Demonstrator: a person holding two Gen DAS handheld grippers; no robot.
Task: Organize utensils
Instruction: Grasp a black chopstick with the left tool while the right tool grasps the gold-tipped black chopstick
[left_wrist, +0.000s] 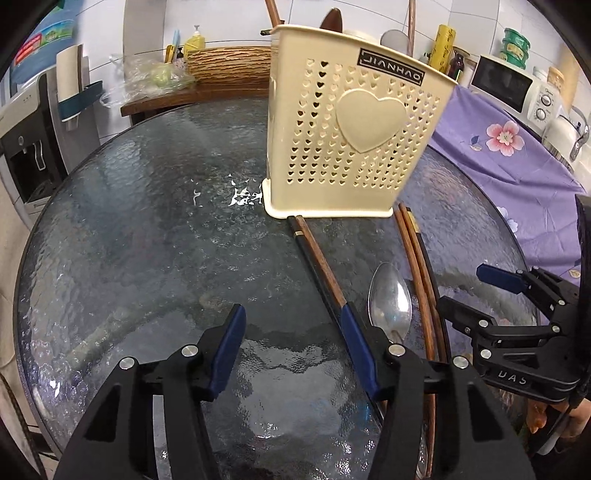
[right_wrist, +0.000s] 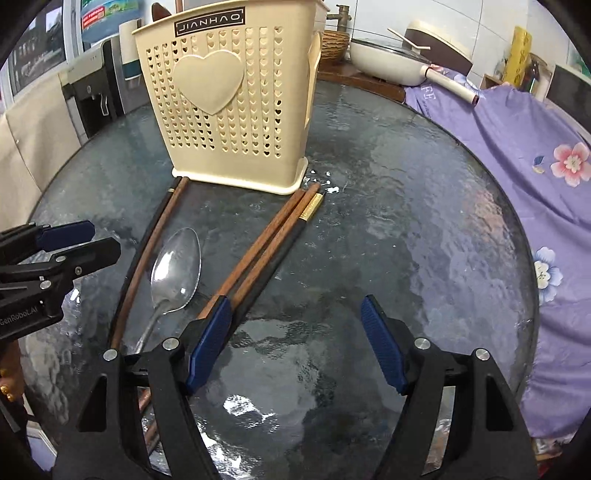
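I have both grippers low over the round glass table (left_wrist: 147, 229), pointing down toward the cream utensil holder (left_wrist: 354, 122) that stands upright at the far middle, heart cut-outs facing me. My left gripper (left_wrist: 291, 325) has its blue pads spread with only bare glass between them; its right pad sits over a pair of chopsticks (left_wrist: 314, 258) that runs from the holder's base toward me, though I cannot tell if it touches. A metal spoon (left_wrist: 389, 299) lies bowl-up just right of that pair, and a second set of chopsticks (left_wrist: 417, 258) lies right of the spoon. My right gripper (right_wrist: 295, 314) is also spread, nothing between its pads, its left pad above that second set's near end
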